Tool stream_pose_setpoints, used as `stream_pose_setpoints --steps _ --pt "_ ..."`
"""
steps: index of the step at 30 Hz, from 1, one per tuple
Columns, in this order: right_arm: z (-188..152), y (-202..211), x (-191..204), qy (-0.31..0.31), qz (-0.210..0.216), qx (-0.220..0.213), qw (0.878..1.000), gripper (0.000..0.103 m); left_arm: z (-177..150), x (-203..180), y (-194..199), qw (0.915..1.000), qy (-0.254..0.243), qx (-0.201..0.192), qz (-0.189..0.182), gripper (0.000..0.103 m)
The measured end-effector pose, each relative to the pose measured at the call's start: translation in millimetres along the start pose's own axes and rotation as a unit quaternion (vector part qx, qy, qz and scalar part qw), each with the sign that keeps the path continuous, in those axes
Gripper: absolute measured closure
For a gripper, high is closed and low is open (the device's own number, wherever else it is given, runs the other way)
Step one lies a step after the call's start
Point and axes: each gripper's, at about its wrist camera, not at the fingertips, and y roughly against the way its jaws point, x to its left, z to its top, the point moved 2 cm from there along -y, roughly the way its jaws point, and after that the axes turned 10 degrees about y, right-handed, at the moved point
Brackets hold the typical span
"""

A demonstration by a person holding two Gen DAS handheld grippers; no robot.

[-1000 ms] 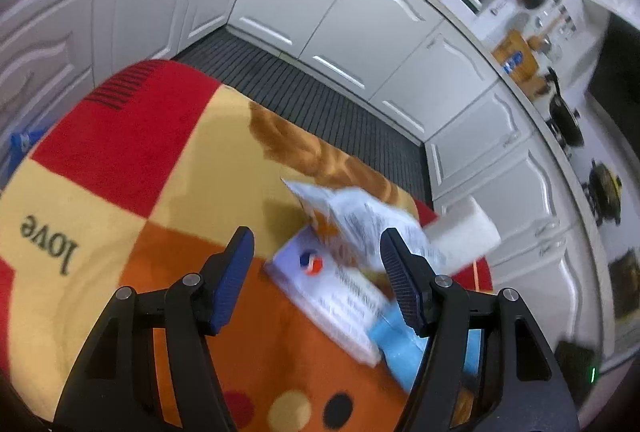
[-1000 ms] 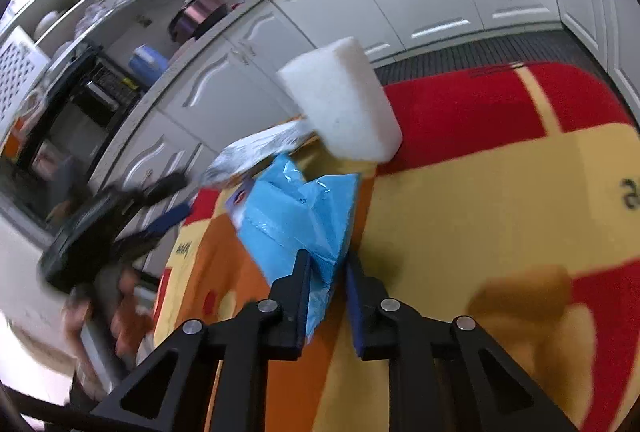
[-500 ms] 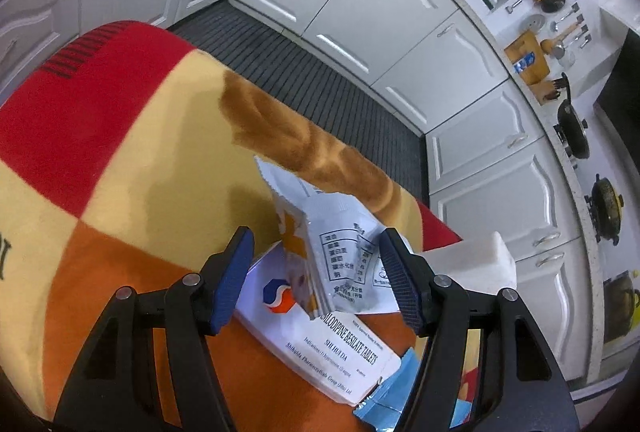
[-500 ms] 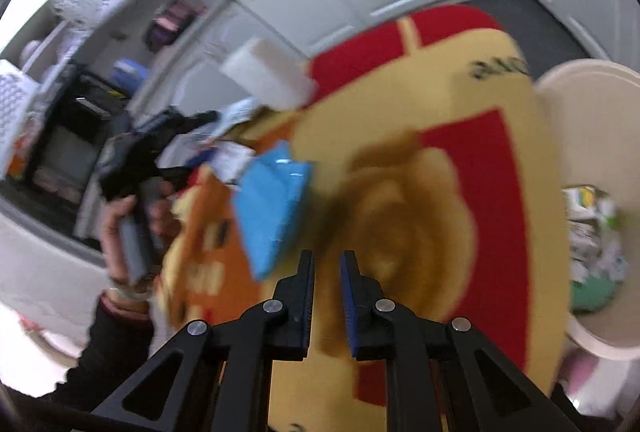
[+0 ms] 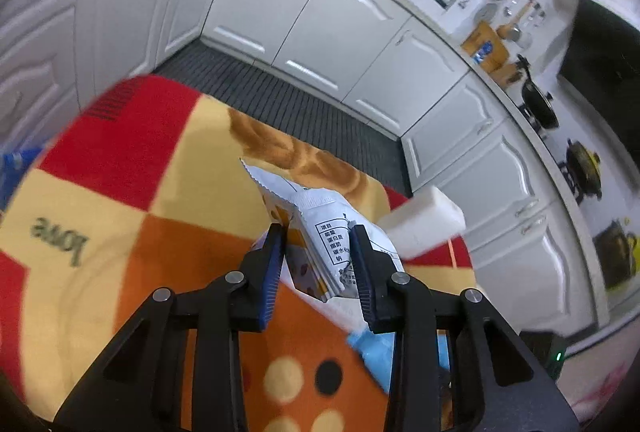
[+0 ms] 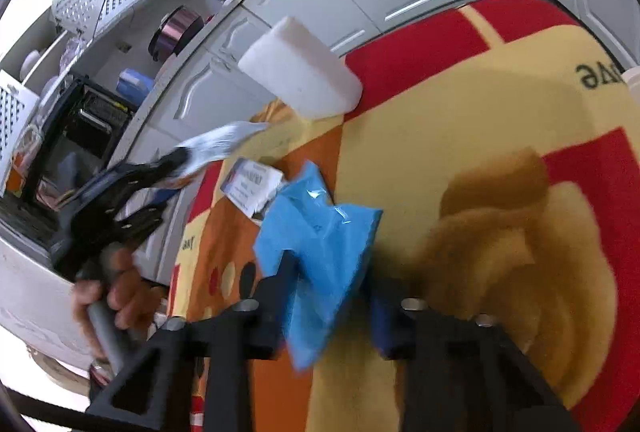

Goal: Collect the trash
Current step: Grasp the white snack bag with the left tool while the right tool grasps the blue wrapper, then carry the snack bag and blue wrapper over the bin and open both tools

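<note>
In the left wrist view my left gripper (image 5: 318,256) is shut on a white printed snack wrapper (image 5: 320,232) and holds it above the patterned blanket (image 5: 168,191). The right wrist view shows that wrapper (image 6: 224,141) in the left gripper too. My right gripper (image 6: 332,276) has its fingers spread around a blue plastic wrapper (image 6: 320,232) lying on the blanket; they are not closed on it. A white medicine box (image 6: 252,183) lies just beyond the blue wrapper. A white foam block (image 6: 300,71) sits at the blanket's far edge, also in the left view (image 5: 424,224).
White kitchen cabinets (image 5: 312,15) and a dark ribbed floor mat (image 5: 280,103) lie beyond the blanket. A counter with pots (image 5: 540,107) runs at the right. Shelves with clutter (image 6: 100,11) stand at the left in the right wrist view.
My left gripper has closed on the white wrapper and lifted it. My right gripper has swung back from the side and now stands open around the blue wrapper.
</note>
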Motion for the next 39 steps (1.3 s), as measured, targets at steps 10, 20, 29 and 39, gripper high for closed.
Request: stream_pose_setpoints --steps 10,20,29,39 --pt "-11 71 9 0.037 -0.046 -0.052 0.997 0.081 -59 -38 21 0.9964 -0.084 0.010 -0.005 0.072" --pt "-20 137 -27 0.015 -0.125 -0.097 0.987 0.081 -122 -119 -13 0.9846 -0.168 0.044 -0.020 0.072" --pt "-29 189 -64 -0.001 -0.196 -0.129 0.972 0.081 -160 -178 -49 0.9742 -0.213 0.068 -0.032 0.072" --pt "-32 214 -98 -0.022 -0.255 -0.134 0.957 0.081 -187 -234 -81 0.9649 -0.237 0.093 -0.065 0.072"
